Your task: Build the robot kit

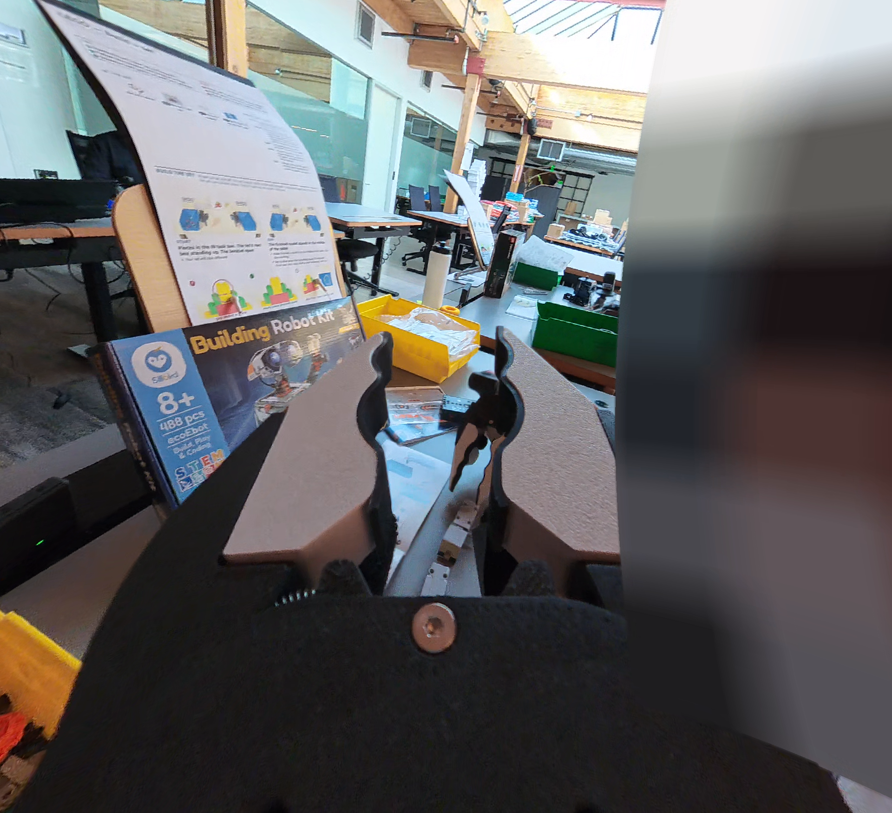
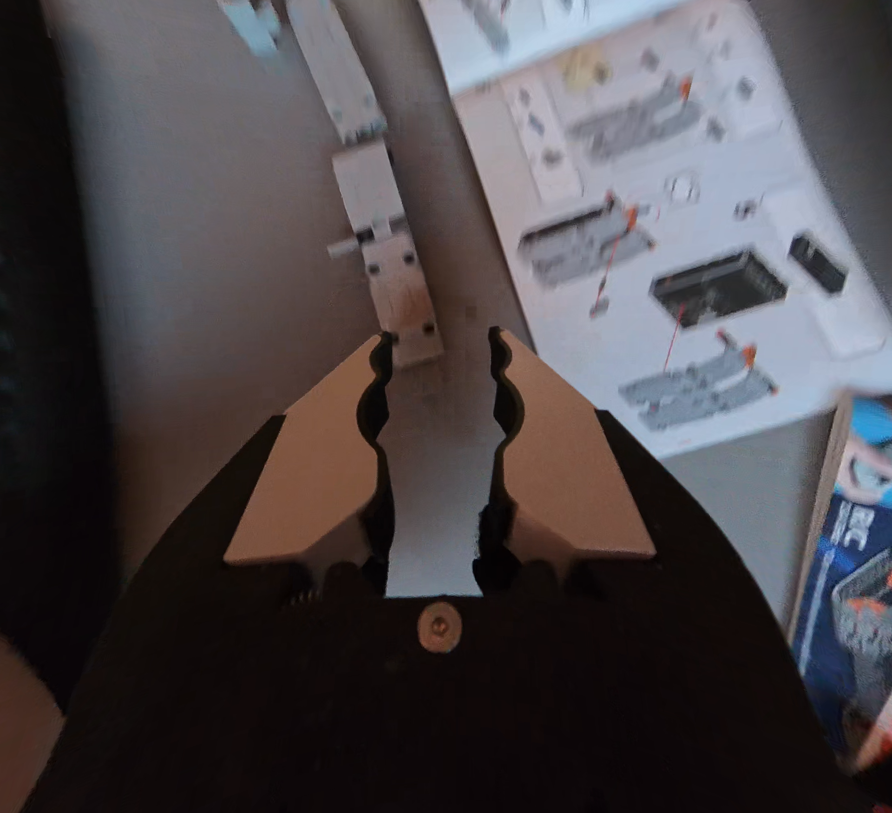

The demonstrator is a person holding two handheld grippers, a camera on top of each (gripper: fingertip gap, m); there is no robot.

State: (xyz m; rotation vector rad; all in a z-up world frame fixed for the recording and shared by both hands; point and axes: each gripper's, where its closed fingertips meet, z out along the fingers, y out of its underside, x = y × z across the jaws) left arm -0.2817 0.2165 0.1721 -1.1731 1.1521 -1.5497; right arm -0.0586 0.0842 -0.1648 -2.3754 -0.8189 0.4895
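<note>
The left gripper (image 1: 441, 345) stands apart-jawed, with a black clip-like part (image 1: 475, 427) against its right finger; grip uncertain. Beyond: one yellow bin (image 1: 425, 355) holding a plastic bag (image 1: 434, 328), and two green bins (image 1: 574, 338). The right gripper (image 2: 437, 338) gapes empty just short of one white brick assembly (image 2: 381, 239).

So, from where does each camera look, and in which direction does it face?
Left wrist view: sits on the left gripper, faces roughly level across the grey table toward a kit box, a standing instruction sheet and the office behind; its own open jaws show.
Right wrist view: sits on the right gripper, faces steeply down at the grey table, a white brick assembly and an open booklet; its own open jaws show, empty.
Shared: the white brick assembly appears in both.
</note>
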